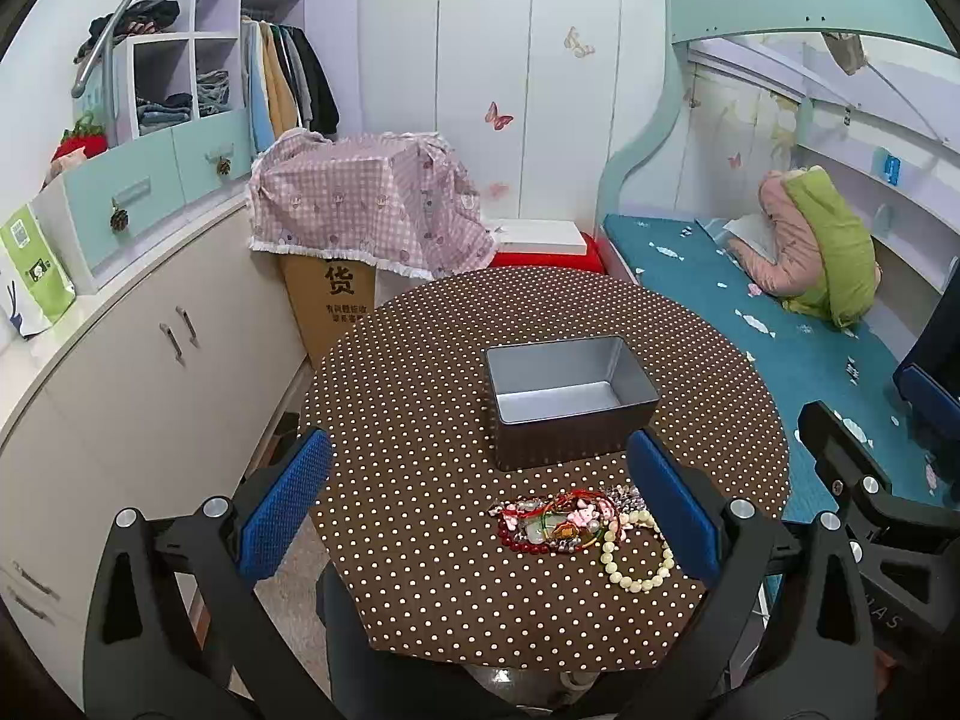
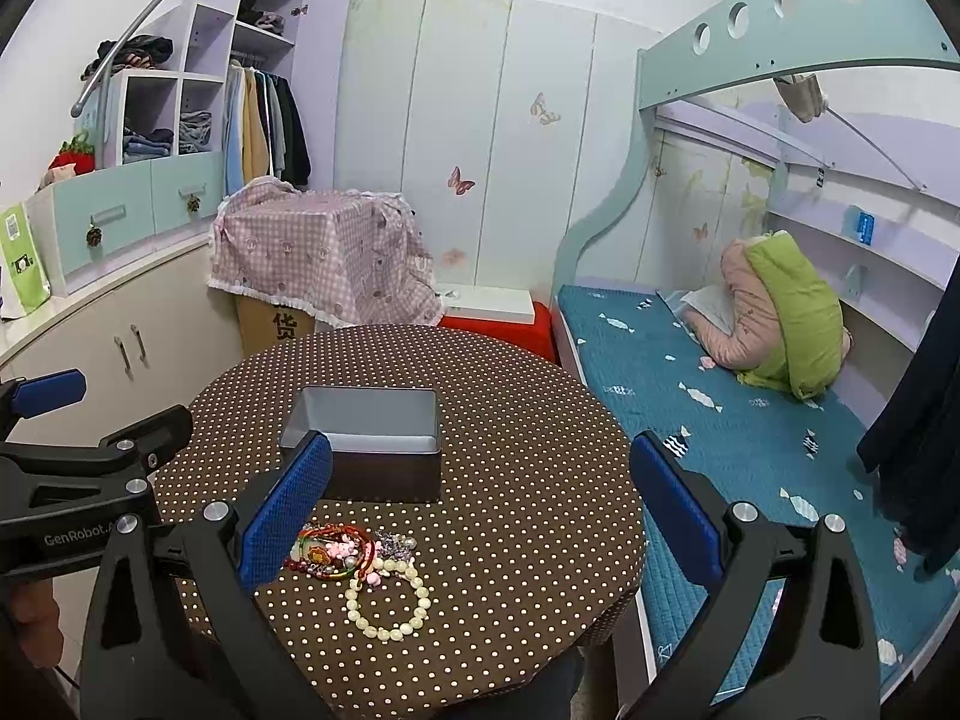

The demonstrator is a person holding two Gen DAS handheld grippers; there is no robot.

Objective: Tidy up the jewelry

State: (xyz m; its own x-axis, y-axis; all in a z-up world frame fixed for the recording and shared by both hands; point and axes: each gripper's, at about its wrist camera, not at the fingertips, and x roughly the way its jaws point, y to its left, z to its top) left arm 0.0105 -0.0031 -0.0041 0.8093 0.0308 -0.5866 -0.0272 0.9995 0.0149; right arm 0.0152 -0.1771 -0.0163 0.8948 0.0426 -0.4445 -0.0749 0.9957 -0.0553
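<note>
A heap of jewelry (image 1: 564,521) (image 2: 345,549) lies near the front of a round table with a brown polka-dot cloth (image 1: 420,396) (image 2: 528,456); a cream bead bracelet (image 1: 637,552) (image 2: 389,603) lies at its near right. Behind the heap stands an empty grey metal tin (image 1: 567,399) (image 2: 366,441). My left gripper (image 1: 477,501) hovers open above the table's front, the heap between its blue pads. My right gripper (image 2: 480,510) is open too, just right of the heap, with nothing held. Each gripper shows at the edge of the other's view.
A white cabinet (image 1: 150,348) runs along the left. A cardboard box under a pink checked cloth (image 1: 360,210) and a red box (image 1: 552,255) stand behind the table. A bed with a teal cover (image 2: 750,438) and a green and pink bundle (image 2: 786,318) lies right.
</note>
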